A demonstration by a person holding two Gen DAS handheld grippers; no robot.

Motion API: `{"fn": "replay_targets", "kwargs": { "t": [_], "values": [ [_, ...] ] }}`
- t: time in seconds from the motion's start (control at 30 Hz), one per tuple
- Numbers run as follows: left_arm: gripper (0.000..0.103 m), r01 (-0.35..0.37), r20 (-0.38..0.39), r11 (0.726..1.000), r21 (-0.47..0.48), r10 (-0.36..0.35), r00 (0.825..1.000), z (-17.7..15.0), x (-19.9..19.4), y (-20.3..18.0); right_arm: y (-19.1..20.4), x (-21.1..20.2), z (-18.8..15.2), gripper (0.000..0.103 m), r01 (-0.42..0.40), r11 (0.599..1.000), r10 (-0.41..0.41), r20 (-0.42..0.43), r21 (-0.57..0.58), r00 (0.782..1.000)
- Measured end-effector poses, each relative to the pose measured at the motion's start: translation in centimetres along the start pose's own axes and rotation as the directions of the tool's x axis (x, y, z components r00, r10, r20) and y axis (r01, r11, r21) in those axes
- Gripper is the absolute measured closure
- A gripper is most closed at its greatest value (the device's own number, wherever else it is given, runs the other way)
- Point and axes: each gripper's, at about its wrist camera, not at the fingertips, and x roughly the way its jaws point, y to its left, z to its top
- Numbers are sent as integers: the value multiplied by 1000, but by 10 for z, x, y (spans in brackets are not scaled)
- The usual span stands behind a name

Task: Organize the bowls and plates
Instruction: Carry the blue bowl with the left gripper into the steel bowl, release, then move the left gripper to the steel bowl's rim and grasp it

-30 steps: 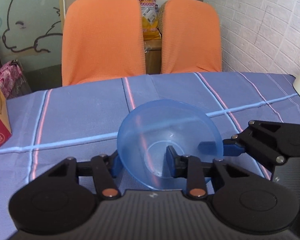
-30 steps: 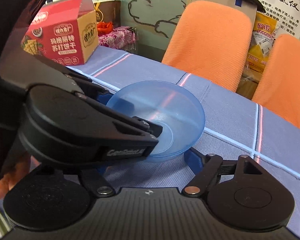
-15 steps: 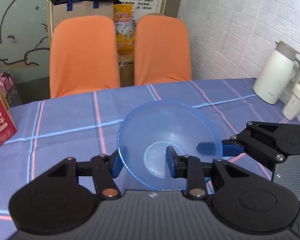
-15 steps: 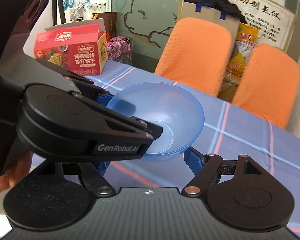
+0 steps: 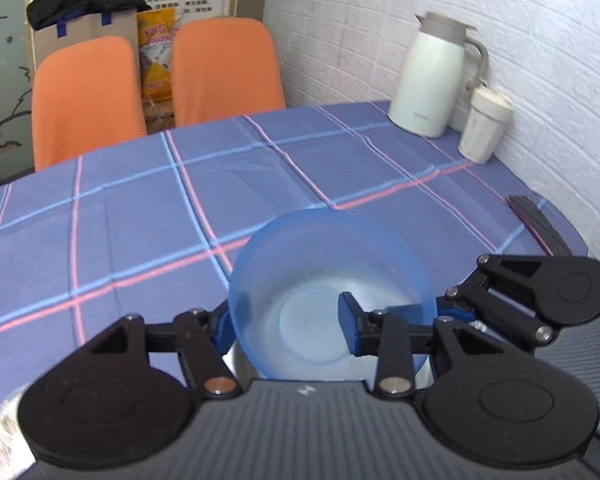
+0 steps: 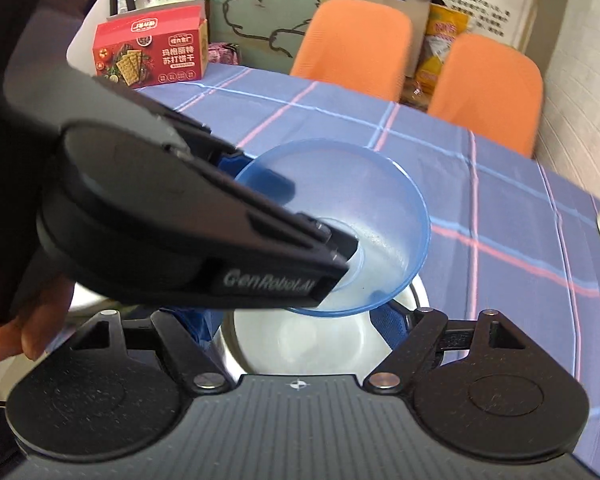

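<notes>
Left tool (image 5: 288, 320) clamped on the near rim of my blue bowl (image 5: 332, 292) has swung it rightward over the bench (image 5: 140, 216) to hover above the steel bowl (image 6: 300, 340), ready to nest, while my right tool (image 6: 296, 316) stays spread beside both.

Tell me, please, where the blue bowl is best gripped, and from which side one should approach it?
Pinch the blue bowl by its thin side wall at the rim, coming from the near side with one finger inside and one outside, as the left gripper does. The bowl faces up, and its round body looks too wide to span.
</notes>
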Motion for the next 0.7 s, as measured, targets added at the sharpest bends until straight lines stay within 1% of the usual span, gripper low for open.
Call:
{"fn": "replay_targets", "kwargs": {
  "t": [0.1,0.17,0.23,0.27,0.3,0.37,0.4,0.5,0.6,0.63,0.67,0.7],
  "values": [
    [63,22,-26,1000,-13,-22,999,-9,8,-5,-6,1,-6,36,3,1000,-3,6,29,1000],
    [62,22,-40,1000,-17,-23,999,-11,13,-7,-10,3,-13,37,-8,999,8,6,51,1000],
    [57,21,-59,1000,-16,-22,998,-17,17,-7,-12,5,-18,37,-6,998,5,6,64,1000],
    [50,29,-60,999,-19,-30,998,-19,17,-6,-12,4,-21,37,-8,998,7,18,63,1000],
    [36,33,-56,999,-20,-34,998,-19,16,-5,-13,3,-23,36,-2,998,1,21,64,1000],
    [23,44,-31,999,-30,-45,998,-20,9,-3,-14,-1,-27,36,9,998,-10,23,70,1000],
    [20,44,-21,998,-34,-44,999,-20,4,-2,-15,-4,-31,36,12,997,-14,29,76,999],
    [20,64,14,998,-28,-63,998,-18,-12,3,-15,-17,-47,36,24,995,-30,54,94,998],
    [19,52,70,998,-48,-48,996,-19,-32,10,-16,-31,-65,36,26,990,-41,102,142,994],
    [12,45,88,997,-63,-39,995,-20,-37,12,-16,-35,-71,36,27,985,-48,122,168,991],
    [3,35,111,996,-83,-26,993,-21,-42,13,-15,-37,-75,36,29,981,-57,141,193,988],
    [3,29,141,994,-103,-15,990,-24,-47,14,-14,-39,-78,36,27,976,-62,157,215,986]
  ]
}}
